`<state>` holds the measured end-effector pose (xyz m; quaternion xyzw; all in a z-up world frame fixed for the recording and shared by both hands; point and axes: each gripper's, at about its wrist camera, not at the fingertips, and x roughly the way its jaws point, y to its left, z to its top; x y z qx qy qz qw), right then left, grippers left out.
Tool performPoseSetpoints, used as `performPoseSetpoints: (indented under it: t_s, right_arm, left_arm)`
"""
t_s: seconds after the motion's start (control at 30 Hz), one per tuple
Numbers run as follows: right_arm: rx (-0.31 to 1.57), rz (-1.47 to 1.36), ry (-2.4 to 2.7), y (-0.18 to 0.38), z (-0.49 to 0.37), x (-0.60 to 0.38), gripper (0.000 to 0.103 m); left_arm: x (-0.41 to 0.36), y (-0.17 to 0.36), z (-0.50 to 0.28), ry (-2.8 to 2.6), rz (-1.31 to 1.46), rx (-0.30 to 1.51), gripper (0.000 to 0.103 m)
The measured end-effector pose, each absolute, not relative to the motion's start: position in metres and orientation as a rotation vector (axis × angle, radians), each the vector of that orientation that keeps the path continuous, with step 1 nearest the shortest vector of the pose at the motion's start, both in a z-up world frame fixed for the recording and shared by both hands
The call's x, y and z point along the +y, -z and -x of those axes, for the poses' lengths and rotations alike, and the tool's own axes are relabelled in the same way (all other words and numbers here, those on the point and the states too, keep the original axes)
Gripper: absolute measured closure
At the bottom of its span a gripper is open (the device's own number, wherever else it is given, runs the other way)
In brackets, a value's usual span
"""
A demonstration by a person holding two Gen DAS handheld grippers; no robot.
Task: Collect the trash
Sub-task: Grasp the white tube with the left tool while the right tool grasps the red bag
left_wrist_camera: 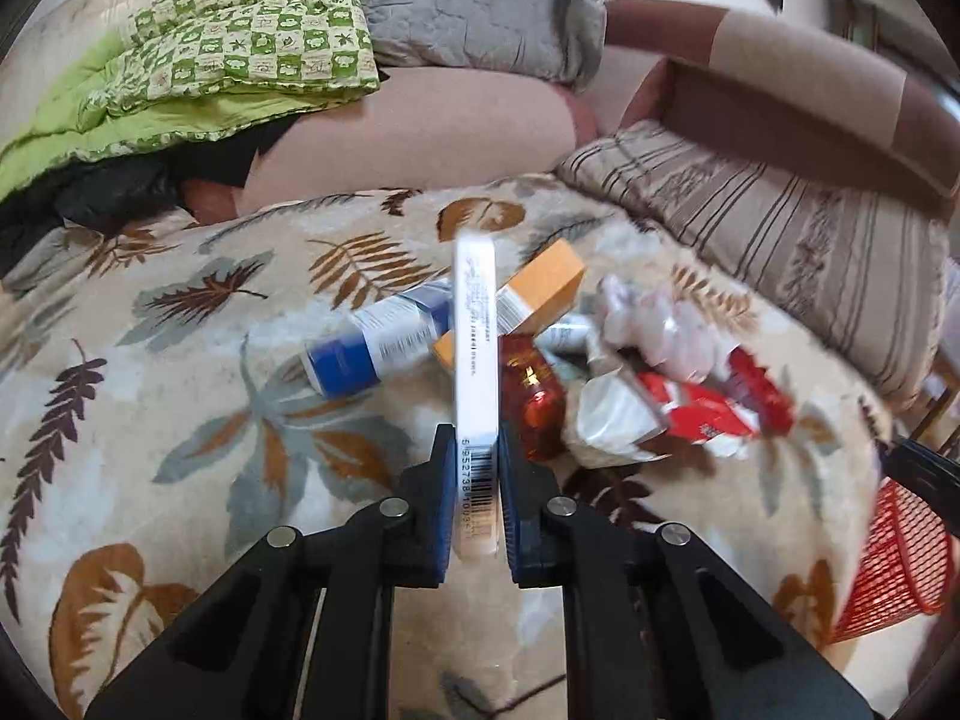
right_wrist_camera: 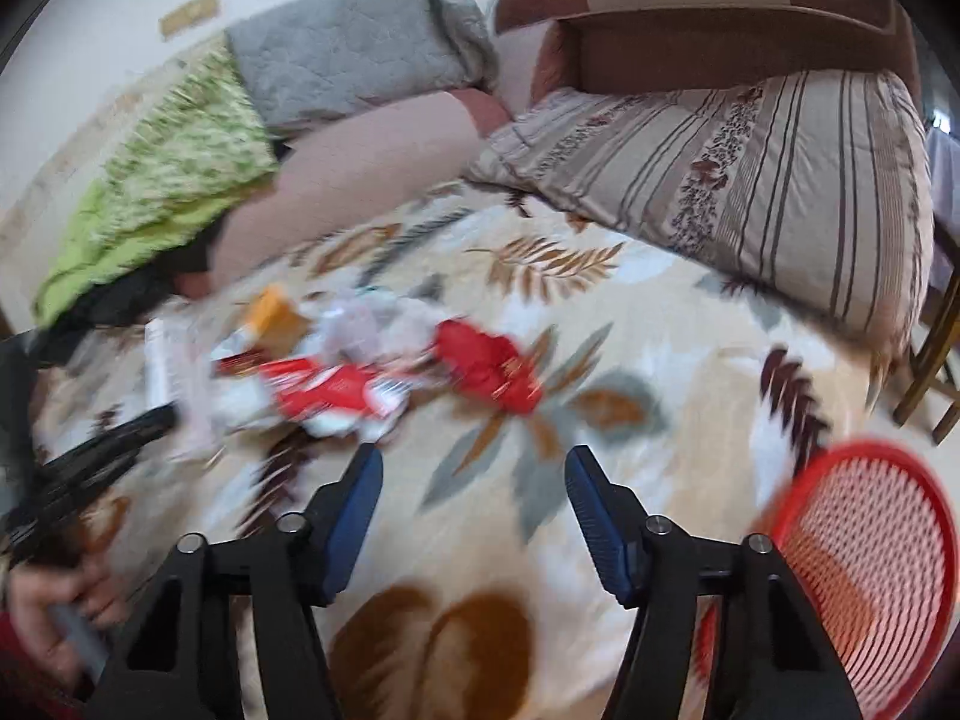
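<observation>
My left gripper [left_wrist_camera: 475, 456] is shut on a flat white box [left_wrist_camera: 475, 348] with a barcode, held edge-up above the leaf-patterned blanket [left_wrist_camera: 180, 396]. Behind it lies a heap of trash: a blue and white box [left_wrist_camera: 372, 342], an orange box [left_wrist_camera: 540, 294], a shiny red wrapper [left_wrist_camera: 537, 402], crumpled white plastic [left_wrist_camera: 654, 324] and a red and white packet [left_wrist_camera: 708, 414]. My right gripper [right_wrist_camera: 474, 468] stands open over the blanket [right_wrist_camera: 660, 360], nothing between its fingers. The trash heap [right_wrist_camera: 372, 384] lies ahead and to its left. A red mesh basket [right_wrist_camera: 864, 552] sits at the lower right.
A striped cushion [right_wrist_camera: 750, 192], a grey quilted pillow [left_wrist_camera: 468, 0], a green quilt [left_wrist_camera: 210, 60] and a brown sofa arm [left_wrist_camera: 810, 72] ring the blanket. The basket [left_wrist_camera: 894, 570] shows at the right edge. A hand [right_wrist_camera: 48, 612] holds the left gripper's handle.
</observation>
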<state>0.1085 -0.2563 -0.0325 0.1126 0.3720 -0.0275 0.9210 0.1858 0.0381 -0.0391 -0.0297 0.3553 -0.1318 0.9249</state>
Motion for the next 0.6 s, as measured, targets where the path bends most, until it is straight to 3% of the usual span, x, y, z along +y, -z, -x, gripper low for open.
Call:
performPoseSetpoints:
  t_s: [0.07, 0.33, 0.4, 0.47, 0.6]
  right_arm:
    - [0.804, -0.259, 0.043, 0.043, -0.137, -0.267, 0.045]
    - [0.909, -0.280, 0.036, 0.088, -0.212, -0.282, 0.046]
    - [0.926, -0.298, 0.029, 0.097, -0.218, -0.280, 0.055]
    - [0.922, -0.313, 0.007, 0.099, -0.216, -0.274, 0.093]
    - [0.867, -0.300, 0.019, 0.094, -0.198, -0.264, 0.093]
  left_arm:
    - [0.038, 0.040, -0.185, 0.295, 0.080, 0.742, 0.090]
    - [0.046, 0.062, -0.203, 0.319, 0.169, 0.856, 0.090]
    - [0.048, 0.067, -0.209, 0.318, 0.196, 0.885, 0.090]
    - [0.049, 0.072, -0.214, 0.308, 0.203, 0.900, 0.090]
    - [0.049, 0.073, -0.217, 0.287, 0.201, 0.890, 0.090]
